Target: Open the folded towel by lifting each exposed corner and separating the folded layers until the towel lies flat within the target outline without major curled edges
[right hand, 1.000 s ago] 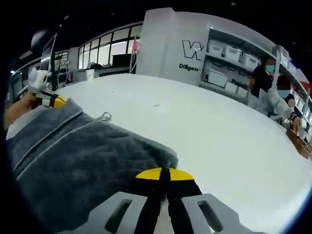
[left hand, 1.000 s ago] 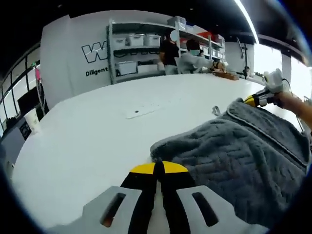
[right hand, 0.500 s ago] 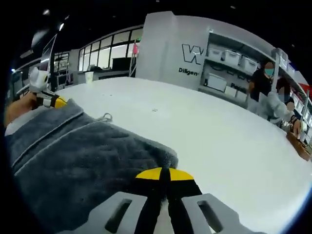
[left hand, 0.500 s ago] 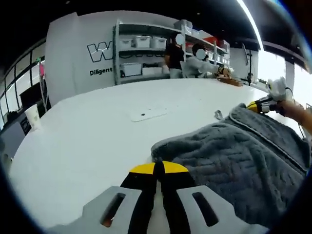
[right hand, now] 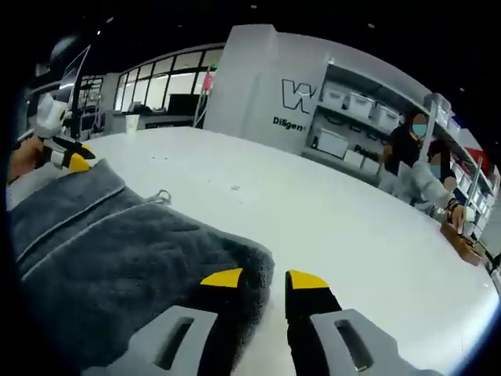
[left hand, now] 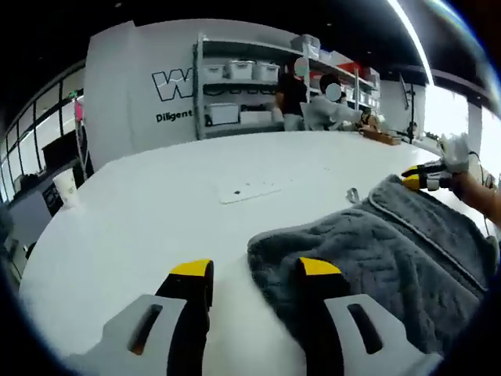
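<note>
A grey quilted towel (left hand: 383, 251) with a lighter stripe lies spread on the white table (left hand: 156, 211). My left gripper (left hand: 256, 270) stands open; a towel corner lies on the table between its yellow-tipped jaws, nearer the right one. In the right gripper view the same towel (right hand: 102, 251) runs to the left, and my right gripper (right hand: 265, 279) is open with its left jaw over another corner. Each gripper shows small at the far end of the towel in the other's view: the right gripper (left hand: 415, 178) and the left gripper (right hand: 73, 162), each with a hand behind it.
A hanging loop (left hand: 351, 194) sticks out from the towel's far edge. A flat white patch (left hand: 249, 190) lies further out on the table. Two people stand beside shelves of bins (left hand: 235, 94) at the far side. A wooden object (right hand: 463, 244) sits near the table's right edge.
Both grippers have gone from shut on the towel's corners to open. The corners now rest loose on the table, and both cameras have shifted slightly.
</note>
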Demonstrator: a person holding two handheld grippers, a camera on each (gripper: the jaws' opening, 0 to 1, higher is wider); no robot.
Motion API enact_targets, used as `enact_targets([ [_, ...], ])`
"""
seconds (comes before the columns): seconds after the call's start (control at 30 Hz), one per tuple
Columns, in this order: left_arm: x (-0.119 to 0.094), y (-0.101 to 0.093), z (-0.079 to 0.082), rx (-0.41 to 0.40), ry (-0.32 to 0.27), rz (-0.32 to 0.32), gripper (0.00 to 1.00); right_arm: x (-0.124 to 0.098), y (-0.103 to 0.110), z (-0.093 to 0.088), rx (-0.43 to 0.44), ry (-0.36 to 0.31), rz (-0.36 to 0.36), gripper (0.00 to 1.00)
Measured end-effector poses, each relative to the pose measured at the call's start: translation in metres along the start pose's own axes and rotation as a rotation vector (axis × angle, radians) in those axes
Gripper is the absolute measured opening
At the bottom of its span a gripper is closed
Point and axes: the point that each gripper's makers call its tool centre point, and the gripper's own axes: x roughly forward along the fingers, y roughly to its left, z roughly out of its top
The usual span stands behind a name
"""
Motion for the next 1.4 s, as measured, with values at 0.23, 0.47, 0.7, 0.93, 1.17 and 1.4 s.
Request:
enact_targets([
  [0.23,-0.027,-0.011,0.001,0.111,0.027,-0.021,0.62,-0.019,-0.005,0.004,0.098,-0.014,0.003,0.57],
  [0.47,-0.045,-0.021,-0.002,0.112,0.027,-0.072,0.91,-0.044,-0.001,-0.001,0.112,0.009,0.054,0.77],
  [0.7,-0.075,-0.041,-0.011,0.134,0.034,-0.163,1.0,-0.07,0.01,-0.013,0.144,0.046,0.115,0.99],
  [0.93,-0.118,-0.059,-0.023,0.044,0.005,-0.251,0.99,-0.109,0.051,-0.028,0.112,0.08,0.272,0.99],
  [1.17,-0.171,-0.066,-0.021,0.03,-0.078,-0.222,0.95,-0.151,0.084,-0.026,0.075,0.041,0.338,0.99],
  [1.4,-0.212,-0.081,-0.034,0.079,-0.065,-0.242,0.95,-0.189,0.103,-0.016,0.016,-0.024,0.335,0.99],
])
